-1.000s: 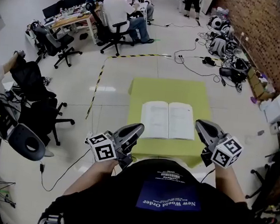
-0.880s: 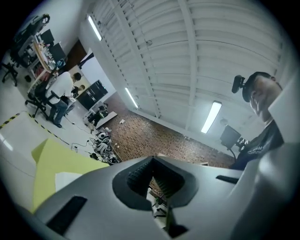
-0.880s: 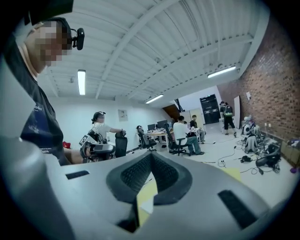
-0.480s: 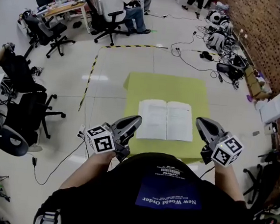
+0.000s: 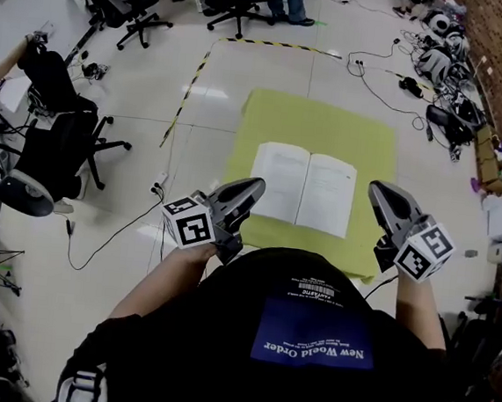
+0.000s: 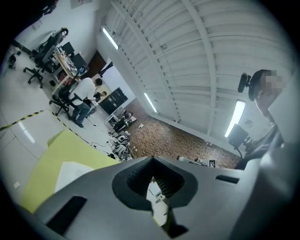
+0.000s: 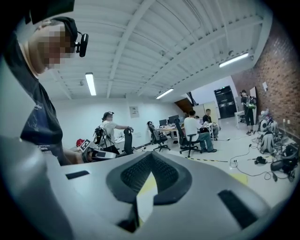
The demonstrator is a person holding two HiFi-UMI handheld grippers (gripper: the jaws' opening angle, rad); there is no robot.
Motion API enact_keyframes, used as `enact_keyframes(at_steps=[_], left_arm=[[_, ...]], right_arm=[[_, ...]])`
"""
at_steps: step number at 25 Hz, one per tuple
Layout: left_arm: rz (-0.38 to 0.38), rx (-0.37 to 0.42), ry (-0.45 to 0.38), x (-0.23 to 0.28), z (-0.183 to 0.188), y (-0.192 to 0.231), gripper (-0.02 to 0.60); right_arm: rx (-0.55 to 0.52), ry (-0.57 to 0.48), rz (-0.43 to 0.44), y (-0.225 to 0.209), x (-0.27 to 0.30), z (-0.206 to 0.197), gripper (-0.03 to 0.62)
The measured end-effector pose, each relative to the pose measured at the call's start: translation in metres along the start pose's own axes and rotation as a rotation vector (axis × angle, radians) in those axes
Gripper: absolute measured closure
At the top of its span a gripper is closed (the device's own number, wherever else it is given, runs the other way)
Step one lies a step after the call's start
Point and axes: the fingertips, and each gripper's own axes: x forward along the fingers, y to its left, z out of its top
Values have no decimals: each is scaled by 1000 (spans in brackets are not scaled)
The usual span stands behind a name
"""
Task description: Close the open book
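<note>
White pages on the book, yellow-green on the table, black-and-yellow stripes on the floor tape.

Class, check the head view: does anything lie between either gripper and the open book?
Nothing visible does. The left gripper and right gripper flank the open book, with only bare green table around it.

Matt paper book, glossy tiled floor

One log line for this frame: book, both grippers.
book: open, flat on green table | left gripper: shut, empty, by book's left side | right gripper: shut, empty, right of book
</note>
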Motion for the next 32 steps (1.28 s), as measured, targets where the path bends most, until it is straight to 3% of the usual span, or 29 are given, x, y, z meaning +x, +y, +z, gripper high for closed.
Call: enact_keyframes(at_steps=[8,14,19,23,25,28,32], left_arm=[[34,-95,66,9,-39,13,575],[77,-211,156,19,-118,66,575],[133,-410,216,18,-197,97,575],[253,-707,175,9,-235,123,574],[299,-793,130,7,-240,134,574],[360,-901,63,7,-244,153,435],[386,-994,-22,13,-244,176,336]], right_arm=[[55,22,8,-2,-3,-24,609],[119,68,-2,-22,14,-91,609],[198,111,30,-28,27,-164,609],[232,128,49,-27,41,-196,609],[246,129,60,-24,43,-202,609],[261,122,75,-21,44,-206,609],[283,107,85,-21,43,-207,609]])
